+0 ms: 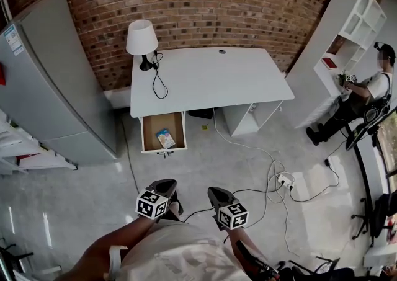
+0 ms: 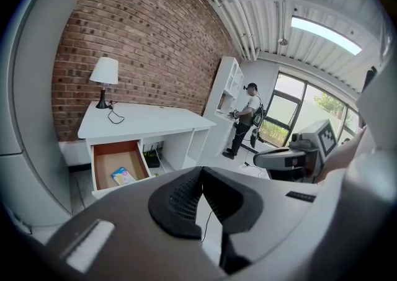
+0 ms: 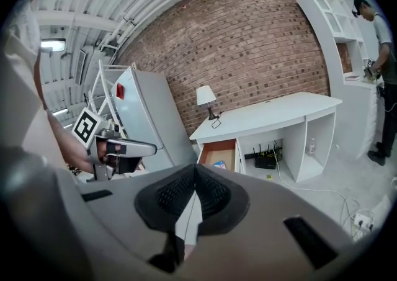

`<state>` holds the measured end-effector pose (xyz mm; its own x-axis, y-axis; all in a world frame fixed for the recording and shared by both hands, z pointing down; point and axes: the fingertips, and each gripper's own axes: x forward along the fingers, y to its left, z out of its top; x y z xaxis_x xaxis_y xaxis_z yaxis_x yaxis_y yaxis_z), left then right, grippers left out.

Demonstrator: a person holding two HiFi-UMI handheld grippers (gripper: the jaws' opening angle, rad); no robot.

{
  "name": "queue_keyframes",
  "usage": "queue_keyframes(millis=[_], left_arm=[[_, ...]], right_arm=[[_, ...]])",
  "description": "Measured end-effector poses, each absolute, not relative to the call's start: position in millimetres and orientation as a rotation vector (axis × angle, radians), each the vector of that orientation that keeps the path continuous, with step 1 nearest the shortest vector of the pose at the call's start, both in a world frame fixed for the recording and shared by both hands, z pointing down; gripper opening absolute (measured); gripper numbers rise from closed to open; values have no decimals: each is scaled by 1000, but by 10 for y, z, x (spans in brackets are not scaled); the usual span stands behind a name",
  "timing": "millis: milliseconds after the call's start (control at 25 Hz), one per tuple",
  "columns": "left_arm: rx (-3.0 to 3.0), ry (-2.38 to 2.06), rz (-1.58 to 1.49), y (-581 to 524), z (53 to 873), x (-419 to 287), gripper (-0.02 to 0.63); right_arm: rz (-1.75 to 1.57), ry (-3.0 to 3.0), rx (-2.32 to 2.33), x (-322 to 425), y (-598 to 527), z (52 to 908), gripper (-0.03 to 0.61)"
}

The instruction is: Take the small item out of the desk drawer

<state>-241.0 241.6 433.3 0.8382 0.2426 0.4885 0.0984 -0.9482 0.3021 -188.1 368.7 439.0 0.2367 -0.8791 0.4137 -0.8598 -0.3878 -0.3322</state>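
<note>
Both black two-jaw grippers, left gripper (image 1: 162, 184) and right gripper (image 1: 218, 194), hang closed and empty well apart from the white desk (image 1: 211, 78), whose open brown-lined drawer (image 1: 144, 140) holds the small blue flat packet (image 1: 165, 138); the approach apparently comes first, requiring an advance and parted jaws.

small flat blue-and-yellow packet (image 1: 165, 138) lying in the open wooden drawer (image 1: 147, 133), right of middle, drawer pulled out under the counter's left end

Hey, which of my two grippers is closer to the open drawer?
The left gripper: it's almost straight in front of the drawer, while the right gripper sits off toward the middle of the desk.
</note>
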Motion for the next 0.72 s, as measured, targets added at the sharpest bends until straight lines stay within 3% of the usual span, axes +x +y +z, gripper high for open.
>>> queue_keyframes(millis=[720], left_arm=[[2711,308,806,1866,4409,-1524,6]], right_arm=[[-905,1733,-2449,-1155,3068,4464,6]])
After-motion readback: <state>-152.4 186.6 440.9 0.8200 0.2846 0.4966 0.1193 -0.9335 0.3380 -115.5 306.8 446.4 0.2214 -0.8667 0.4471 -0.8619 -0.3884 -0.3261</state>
